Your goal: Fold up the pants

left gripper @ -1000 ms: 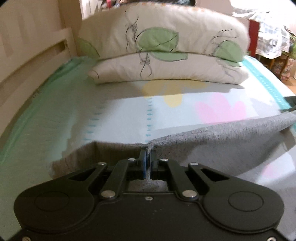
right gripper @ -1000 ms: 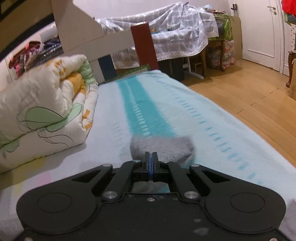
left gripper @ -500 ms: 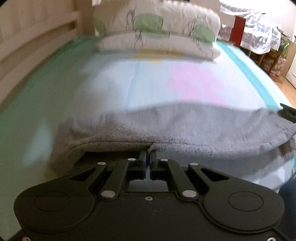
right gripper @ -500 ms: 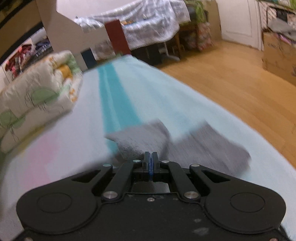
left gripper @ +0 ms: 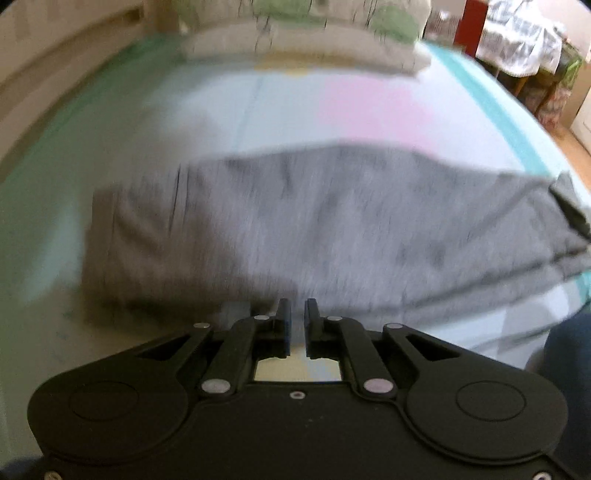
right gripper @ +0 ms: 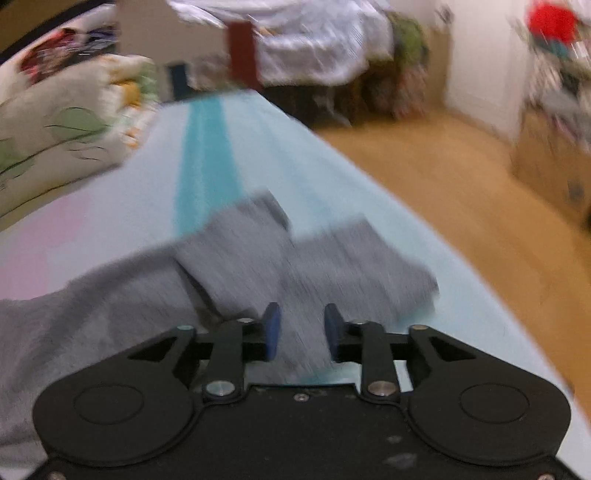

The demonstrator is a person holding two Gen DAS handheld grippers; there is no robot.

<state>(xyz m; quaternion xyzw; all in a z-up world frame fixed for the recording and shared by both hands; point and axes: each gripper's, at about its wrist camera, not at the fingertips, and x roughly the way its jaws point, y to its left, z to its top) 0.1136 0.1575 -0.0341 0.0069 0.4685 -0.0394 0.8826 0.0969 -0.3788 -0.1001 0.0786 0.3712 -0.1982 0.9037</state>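
The grey pants (left gripper: 314, 221) lie folded in a wide band across the light blue bedsheet (left gripper: 277, 103). My left gripper (left gripper: 297, 314) hovers at their near edge. Its jaws are opening, a narrow gap shows between the blue pads, and no cloth is pinched there. In the right wrist view the leg ends of the pants (right gripper: 332, 258) lie doubled over near the bed's right side. My right gripper (right gripper: 301, 325) stands just above them with its jaws opening wide. Grey cloth shows in the gap, lying flat and not pressed by the pads.
A folded floral quilt (left gripper: 295, 33) (right gripper: 55, 125) sits at the far end of the bed. A wooden bed rail (left gripper: 55, 74) runs along the left. To the right are the wooden floor (right gripper: 461, 206), a cloth-covered table (right gripper: 314, 44) and a cardboard box (right gripper: 554, 166). A dark-clothed part of a person (left gripper: 569, 354) is near my left gripper.
Both grippers were shut on the pants' edge and carried it toward the camera side. Now both have let go and the cloth lies folded on the bed.
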